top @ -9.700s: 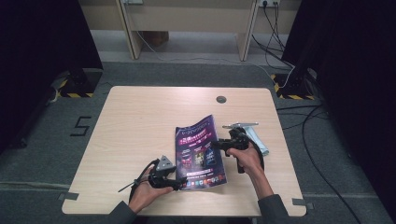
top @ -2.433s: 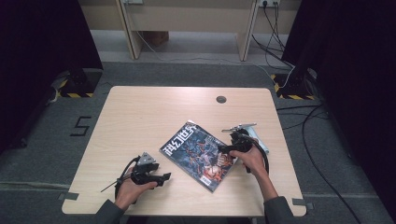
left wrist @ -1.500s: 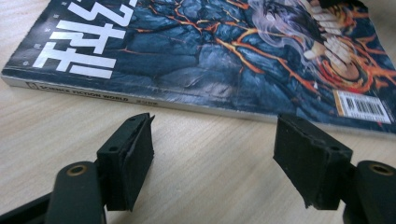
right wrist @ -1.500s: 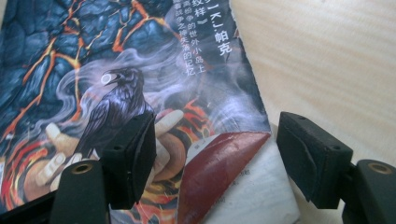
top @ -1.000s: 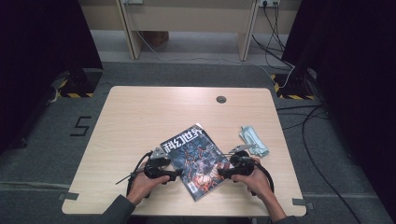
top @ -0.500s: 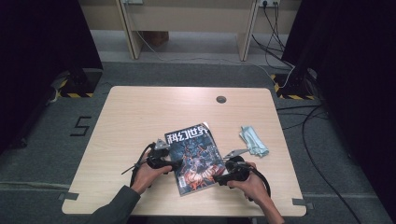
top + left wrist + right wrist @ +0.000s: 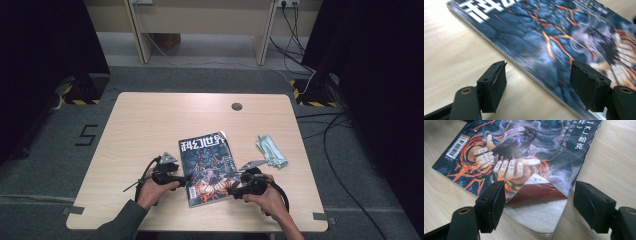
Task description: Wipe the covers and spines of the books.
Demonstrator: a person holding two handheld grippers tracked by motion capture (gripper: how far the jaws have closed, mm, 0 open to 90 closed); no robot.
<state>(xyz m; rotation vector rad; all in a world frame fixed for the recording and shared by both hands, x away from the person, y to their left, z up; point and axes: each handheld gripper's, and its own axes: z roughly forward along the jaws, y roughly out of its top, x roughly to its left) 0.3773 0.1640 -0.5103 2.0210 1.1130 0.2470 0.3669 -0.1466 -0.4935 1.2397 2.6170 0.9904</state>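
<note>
A magazine (image 7: pixel 207 167) with a dark lava-patterned cover and a white title lies flat near the table's front edge. My left gripper (image 7: pixel 185 181) sits at its left edge. In the left gripper view its jaws (image 7: pixel 537 87) have just been closing and straddle the spine edge (image 7: pixel 529 71), one pad over bare wood, the other over the cover, neither pressing. My right gripper (image 7: pixel 235 192) is at the magazine's near right corner. Its open jaws (image 7: pixel 539 205) flank a folded-up cover corner (image 7: pixel 537 191) that shows a red underside and a white page.
A crumpled pale green cloth (image 7: pixel 271 151) lies to the right of the magazine. A round cable hole (image 7: pixel 237 106) sits near the table's far edge. The front edge (image 7: pixel 200 231) is close below both hands. Cables run over the floor at the right.
The magazine has turned from a diagonal lie to nearly square with the table. The left gripper has come in against its left edge; the right gripper has stayed at its near right corner.
</note>
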